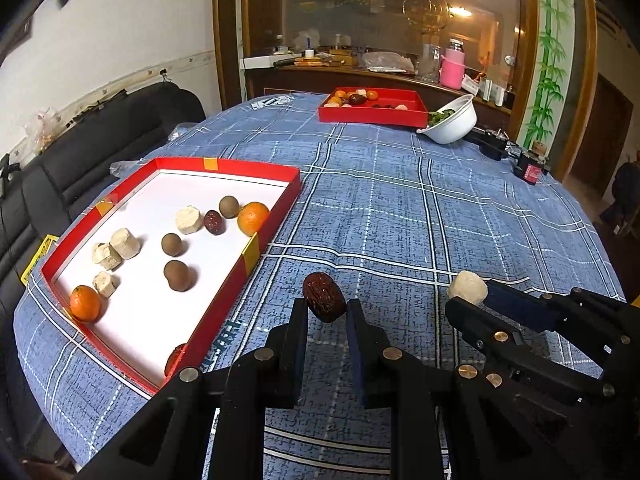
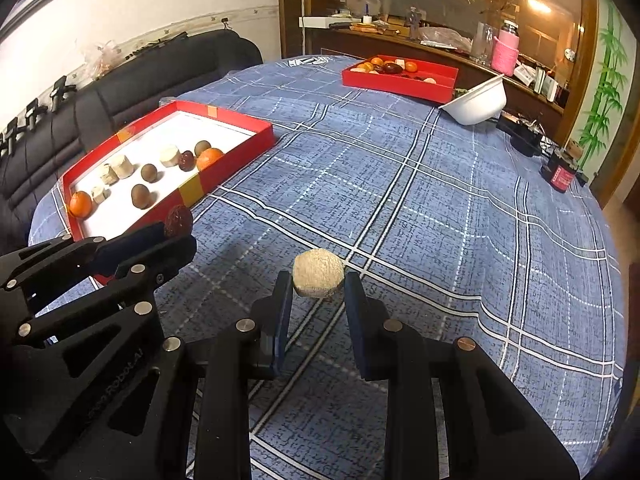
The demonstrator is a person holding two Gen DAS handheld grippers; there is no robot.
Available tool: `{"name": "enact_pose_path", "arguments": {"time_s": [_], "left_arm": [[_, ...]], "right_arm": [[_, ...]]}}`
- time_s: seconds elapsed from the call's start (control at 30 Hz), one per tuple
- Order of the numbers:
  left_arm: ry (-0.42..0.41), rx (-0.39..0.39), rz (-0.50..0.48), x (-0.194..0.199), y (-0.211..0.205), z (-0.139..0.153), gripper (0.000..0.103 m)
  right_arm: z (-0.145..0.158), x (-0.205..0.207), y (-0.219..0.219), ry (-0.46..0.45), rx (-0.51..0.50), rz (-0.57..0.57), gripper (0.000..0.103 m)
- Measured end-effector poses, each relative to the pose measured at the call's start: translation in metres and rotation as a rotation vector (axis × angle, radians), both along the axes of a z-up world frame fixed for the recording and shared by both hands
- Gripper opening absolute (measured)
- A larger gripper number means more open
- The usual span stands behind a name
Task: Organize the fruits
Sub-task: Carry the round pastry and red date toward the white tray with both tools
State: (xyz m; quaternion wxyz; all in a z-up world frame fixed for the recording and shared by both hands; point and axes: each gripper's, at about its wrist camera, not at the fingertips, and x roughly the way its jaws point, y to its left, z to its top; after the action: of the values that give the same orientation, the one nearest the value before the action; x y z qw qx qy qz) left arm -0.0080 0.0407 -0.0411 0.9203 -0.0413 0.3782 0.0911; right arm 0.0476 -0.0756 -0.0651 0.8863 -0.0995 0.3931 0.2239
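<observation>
While both tools grip fruit, the near tray's rim [image 1: 224,316] lies beside them.

Blue plaid tablecloth [image 1: 400,208]; red tray [image 1: 276,216], white inside; oranges, possibly tangerines [image 1: 253,218].

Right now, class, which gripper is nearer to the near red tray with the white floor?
Left. The left gripper, holding a red date, is just beside the near red tray; the right gripper, holding a pale chunk, is farther out over the tablecloth.
</observation>
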Motion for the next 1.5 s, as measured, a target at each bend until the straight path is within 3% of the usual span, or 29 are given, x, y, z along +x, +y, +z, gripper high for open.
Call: {"name": "enact_pose_path", "arguments": {"time_s": [1.5], "left_arm": [[-0.01,-0.023,0.147,-0.026,0.059,0.006,0.018]], "right_arm": [[0.023,-0.015,0.058,-0.06,-0.044,0.109,0.025]]}}
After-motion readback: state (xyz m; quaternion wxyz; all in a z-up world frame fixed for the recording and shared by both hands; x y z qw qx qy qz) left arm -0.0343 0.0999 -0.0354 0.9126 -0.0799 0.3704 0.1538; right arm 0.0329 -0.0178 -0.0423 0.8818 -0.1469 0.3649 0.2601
